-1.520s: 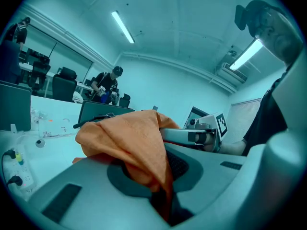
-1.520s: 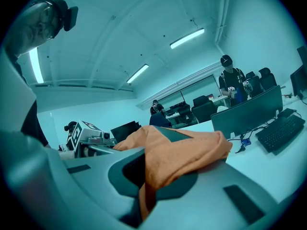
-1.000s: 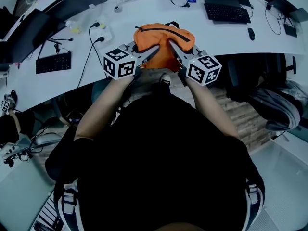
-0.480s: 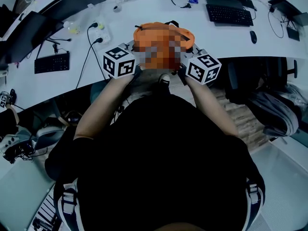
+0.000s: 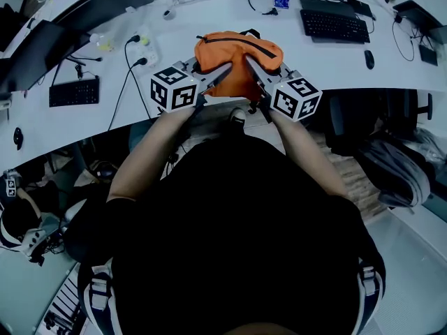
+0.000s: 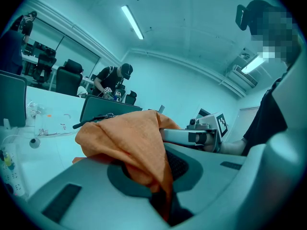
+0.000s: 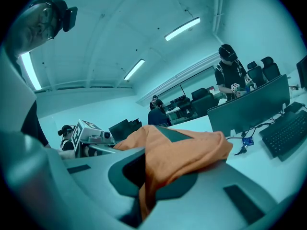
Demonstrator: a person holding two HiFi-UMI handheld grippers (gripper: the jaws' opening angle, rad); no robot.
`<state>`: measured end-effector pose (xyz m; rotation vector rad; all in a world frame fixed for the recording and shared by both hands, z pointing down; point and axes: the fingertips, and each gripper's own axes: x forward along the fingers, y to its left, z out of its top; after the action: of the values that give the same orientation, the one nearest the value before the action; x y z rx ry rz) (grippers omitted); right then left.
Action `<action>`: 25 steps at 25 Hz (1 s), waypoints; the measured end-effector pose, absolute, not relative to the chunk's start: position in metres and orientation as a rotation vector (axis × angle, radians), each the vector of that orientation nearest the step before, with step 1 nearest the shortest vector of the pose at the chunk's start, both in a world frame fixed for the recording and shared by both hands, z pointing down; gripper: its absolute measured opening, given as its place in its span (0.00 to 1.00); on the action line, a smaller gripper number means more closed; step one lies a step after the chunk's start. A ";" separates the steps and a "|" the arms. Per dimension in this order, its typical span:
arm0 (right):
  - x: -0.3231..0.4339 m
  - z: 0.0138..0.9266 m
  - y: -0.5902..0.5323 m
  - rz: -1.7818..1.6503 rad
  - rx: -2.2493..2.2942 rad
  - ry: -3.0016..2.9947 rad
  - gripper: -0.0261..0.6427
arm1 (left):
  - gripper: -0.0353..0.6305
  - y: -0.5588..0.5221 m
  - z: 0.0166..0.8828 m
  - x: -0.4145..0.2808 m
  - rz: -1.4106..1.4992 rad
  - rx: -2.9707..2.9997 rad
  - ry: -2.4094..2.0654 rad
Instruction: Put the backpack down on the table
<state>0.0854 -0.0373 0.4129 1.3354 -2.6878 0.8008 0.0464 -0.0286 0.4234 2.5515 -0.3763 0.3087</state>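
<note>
An orange backpack [image 5: 237,58] with a black zipper hangs between my two grippers over the near edge of the white table [image 5: 209,19]. My left gripper [image 5: 225,70] is shut on the bag's left side, and orange fabric [image 6: 139,152] is pinched between its jaws. My right gripper [image 5: 250,63] is shut on the bag's right side, with a fold of the backpack [image 7: 177,157] caught in its jaws. Whether the bag's bottom touches the table I cannot tell.
Keyboards [image 5: 334,23] [image 5: 75,91] lie at the back right and at the left. A power strip [image 5: 148,47] with black cables sits left of the bag. A mouse [image 5: 369,58] lies at the right. Monitors [image 5: 98,5] line the far edge. People stand at other desks [image 7: 230,75].
Both grippers have carried the backpack a little further forward over the table. Their grip on it has not changed.
</note>
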 end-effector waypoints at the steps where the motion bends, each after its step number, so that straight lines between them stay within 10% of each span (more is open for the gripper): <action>1: 0.087 0.413 -0.039 0.802 1.331 -2.689 0.07 | 0.16 -0.031 0.424 0.048 0.308 2.550 -0.380; 25: 0.116 0.421 -0.086 0.825 1.171 -2.736 0.07 | 0.15 -0.074 0.430 0.081 0.314 2.497 -0.492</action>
<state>0.1159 -0.0863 0.4214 1.1710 -2.7362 0.8254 0.0805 -0.0743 0.4304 2.4972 -0.4925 0.3139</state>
